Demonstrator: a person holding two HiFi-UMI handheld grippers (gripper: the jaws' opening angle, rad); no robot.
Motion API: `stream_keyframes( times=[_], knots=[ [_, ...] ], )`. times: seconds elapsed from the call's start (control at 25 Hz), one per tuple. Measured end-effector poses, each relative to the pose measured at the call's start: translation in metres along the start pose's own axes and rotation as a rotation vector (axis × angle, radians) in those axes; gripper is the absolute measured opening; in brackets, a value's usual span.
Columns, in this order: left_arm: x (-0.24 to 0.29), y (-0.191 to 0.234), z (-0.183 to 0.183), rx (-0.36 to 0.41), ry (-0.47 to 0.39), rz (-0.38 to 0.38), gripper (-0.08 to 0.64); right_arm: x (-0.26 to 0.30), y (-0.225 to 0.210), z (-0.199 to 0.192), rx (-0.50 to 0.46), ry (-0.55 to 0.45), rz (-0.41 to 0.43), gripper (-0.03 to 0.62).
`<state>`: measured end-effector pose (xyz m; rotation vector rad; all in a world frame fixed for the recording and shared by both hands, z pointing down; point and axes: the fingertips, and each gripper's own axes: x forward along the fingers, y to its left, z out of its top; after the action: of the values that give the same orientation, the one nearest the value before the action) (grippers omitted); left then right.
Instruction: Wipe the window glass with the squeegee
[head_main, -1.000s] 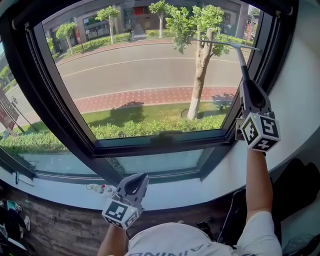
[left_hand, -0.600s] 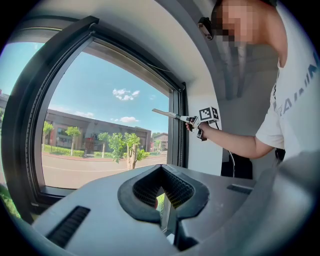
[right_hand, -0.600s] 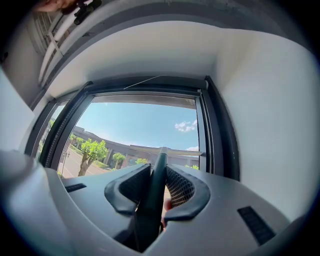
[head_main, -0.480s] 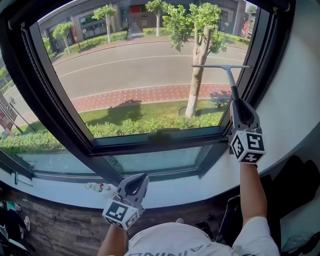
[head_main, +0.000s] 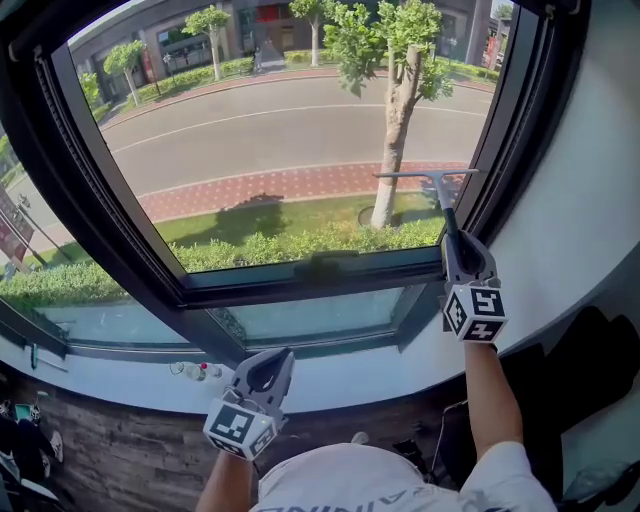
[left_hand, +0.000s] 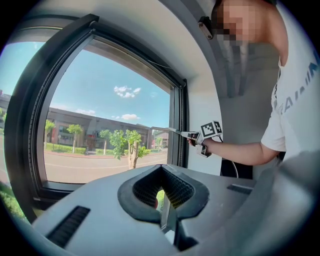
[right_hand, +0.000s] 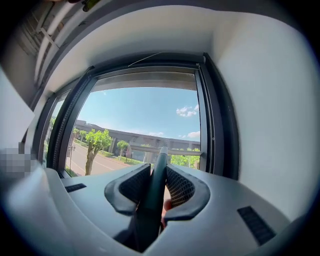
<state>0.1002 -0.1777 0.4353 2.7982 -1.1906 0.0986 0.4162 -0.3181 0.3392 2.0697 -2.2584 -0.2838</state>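
1. Two hand-held tools face a dark-framed window. The left tool (head_main: 268, 368) hangs low in front of the white sill (head_main: 120, 385), and the left gripper view shows its jaws drawn together with nothing between them.
2. A small pale object (head_main: 195, 374), too small to identify, lies on the sill just left of that tool.
3. The window glass (head_main: 200, 95) fills the upper frame (head_main: 310, 275) and looks out on a road (head_main: 330, 125), a brick-red pavement (head_main: 270, 190) and a tree (head_main: 395, 150) right of centre.
4. The squeegee (head_main: 441, 195) is at the pane's lower right corner. Its blade is level at the glass, a little above the bottom rail, and its dark handle runs down into the right tool.
5. The right tool (head_main: 453, 245) is clamped on the squeegee handle, which sits squeezed between both pads in the right gripper view. The person's bare forearm (head_main: 485, 390) extends below it.
6. A white wall (head_main: 590, 200) borders the window on the right.
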Motion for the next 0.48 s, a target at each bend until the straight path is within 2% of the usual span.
stream_keyframes(
  times=[0.28, 0.48],
  knots=[
    [-0.006, -0.004, 0.005, 0.029, -0.009, 0.005, 0.015, -0.004, 0.008, -0.047, 0.029, 0.048, 0.015, 0.1],
    [-0.005, -0.004, 0.002, 0.018, -0.005, 0.022, 0.014, -0.004, 0.015, -0.077, 0.006, 0.078, 0.028, 0.1]
  ],
)
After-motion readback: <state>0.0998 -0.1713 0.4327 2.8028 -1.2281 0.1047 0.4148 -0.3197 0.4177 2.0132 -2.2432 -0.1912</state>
